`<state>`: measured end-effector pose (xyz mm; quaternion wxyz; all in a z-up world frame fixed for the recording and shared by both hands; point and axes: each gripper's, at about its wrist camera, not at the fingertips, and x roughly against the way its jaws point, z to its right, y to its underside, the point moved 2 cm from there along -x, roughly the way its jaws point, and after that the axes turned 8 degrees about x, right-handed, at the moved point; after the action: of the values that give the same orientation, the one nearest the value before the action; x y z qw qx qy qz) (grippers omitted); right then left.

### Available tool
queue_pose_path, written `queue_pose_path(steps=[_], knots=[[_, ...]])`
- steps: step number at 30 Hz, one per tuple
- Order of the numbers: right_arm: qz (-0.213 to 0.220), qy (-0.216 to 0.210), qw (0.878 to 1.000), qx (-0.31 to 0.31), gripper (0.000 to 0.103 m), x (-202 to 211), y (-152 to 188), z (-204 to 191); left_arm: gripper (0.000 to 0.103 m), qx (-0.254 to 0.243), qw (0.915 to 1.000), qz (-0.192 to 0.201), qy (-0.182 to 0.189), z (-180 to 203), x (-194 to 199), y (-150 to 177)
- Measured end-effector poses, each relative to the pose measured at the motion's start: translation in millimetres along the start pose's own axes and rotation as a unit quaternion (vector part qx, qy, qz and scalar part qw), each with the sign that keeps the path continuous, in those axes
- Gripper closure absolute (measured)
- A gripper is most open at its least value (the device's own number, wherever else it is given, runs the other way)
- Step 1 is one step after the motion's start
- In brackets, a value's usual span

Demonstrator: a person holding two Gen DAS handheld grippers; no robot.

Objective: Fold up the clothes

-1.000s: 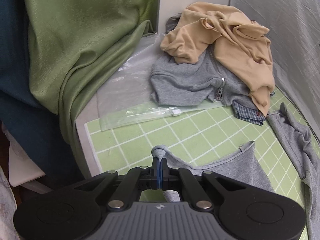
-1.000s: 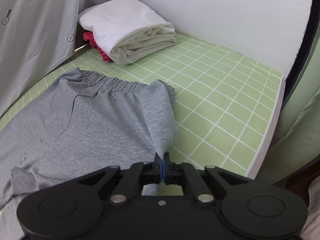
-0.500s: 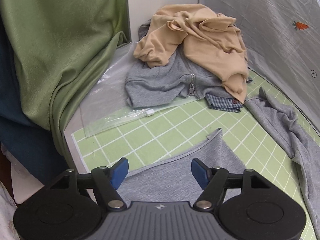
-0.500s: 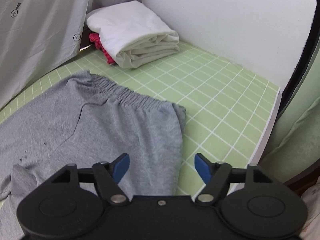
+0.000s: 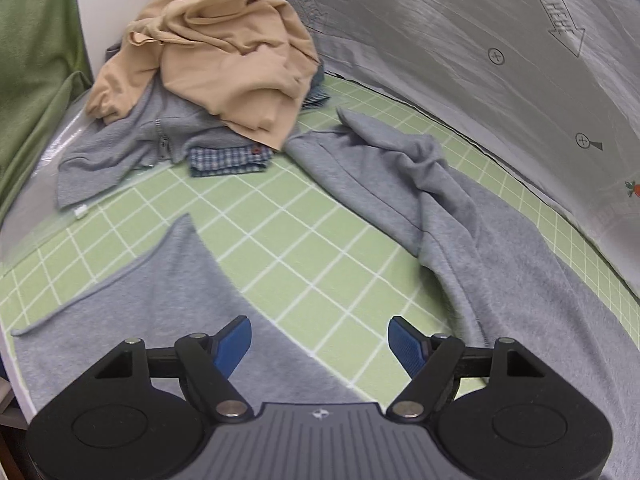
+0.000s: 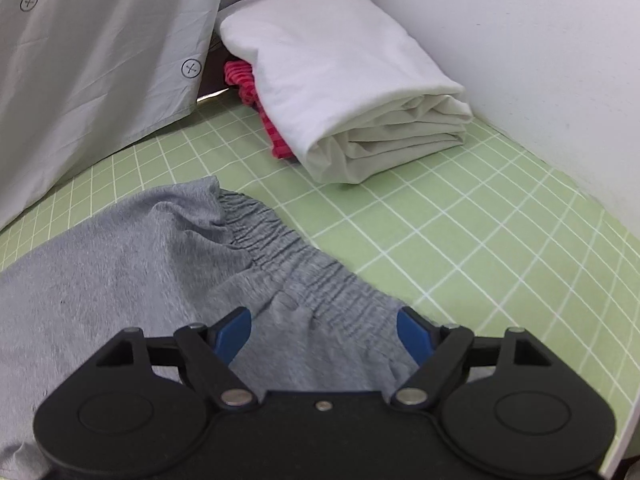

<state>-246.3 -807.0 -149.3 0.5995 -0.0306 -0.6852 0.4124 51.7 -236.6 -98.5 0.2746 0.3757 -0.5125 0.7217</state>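
Note:
Grey sweatpants lie spread on the green grid mat (image 5: 304, 236). In the left wrist view one leg (image 5: 140, 312) lies flat near the front left edge and the other leg (image 5: 420, 184) runs crumpled toward the back. My left gripper (image 5: 320, 340) hovers over the gap between the legs, its jaws opening, nothing between them. In the right wrist view the elastic waistband (image 6: 288, 256) lies flat under my right gripper (image 6: 324, 332), which stands open above it without gripping.
A pile at the back left holds a beige garment (image 5: 224, 52), a grey zip top (image 5: 132, 148) and a checked cloth (image 5: 228, 158). Folded white fabric (image 6: 340, 88) over a red striped piece (image 6: 256, 108) sits by the white wall (image 6: 520, 40). A grey sheet (image 5: 480, 60) hangs behind.
Both grippers let go of the grey fabric they pinched and opened wide. The left one swung right, over the gap between the legs. The right one moved over the waistband.

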Motion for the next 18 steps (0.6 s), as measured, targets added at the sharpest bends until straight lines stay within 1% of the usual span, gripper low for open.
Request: queue_pose_path(steps=[3,4,7,9,11,13,15,18], knots=[[-0.006,-0.016,1.0,-0.001,0.022,-26.5,-12.4,-11.9,0.027,-0.018,0.9996,-0.02,-0.002,40.7,-13.3,6.4],[-0.001,-0.011,1.0,0.003,0.022,-33.6,-16.3,-15.9,0.027,-0.025,0.9994,-0.022,-0.002,49.5,-13.6,9.2],[0.014,0.007,1.0,0.025,0.022,-47.7,-25.0,-20.3,0.027,-0.07,0.9972,-0.026,0.004,81.5,-17.1,15.6],[0.027,0.021,0.999,0.012,0.021,-56.3,-31.6,-7.6,0.027,-0.103,0.9944,-0.023,0.003,99.2,-17.9,19.7],[0.03,0.049,0.998,-0.018,0.022,-64.7,-38.2,12.7,0.027,-0.124,0.9921,-0.019,-0.004,108.1,-17.4,22.3],[0.026,0.055,0.997,-0.049,0.019,-72.8,-44.1,34.1,0.027,-0.132,0.991,-0.021,-0.008,110.0,-19.4,24.1],[0.024,0.069,0.996,-0.057,0.019,-77.7,-49.2,47.8,0.027,-0.132,0.9908,-0.025,-0.012,110.4,-22.5,23.2],[0.023,0.083,0.995,-0.049,0.017,-79.9,-51.6,53.0,0.027,-0.122,0.992,-0.03,-0.013,105.1,-28.7,17.5]])
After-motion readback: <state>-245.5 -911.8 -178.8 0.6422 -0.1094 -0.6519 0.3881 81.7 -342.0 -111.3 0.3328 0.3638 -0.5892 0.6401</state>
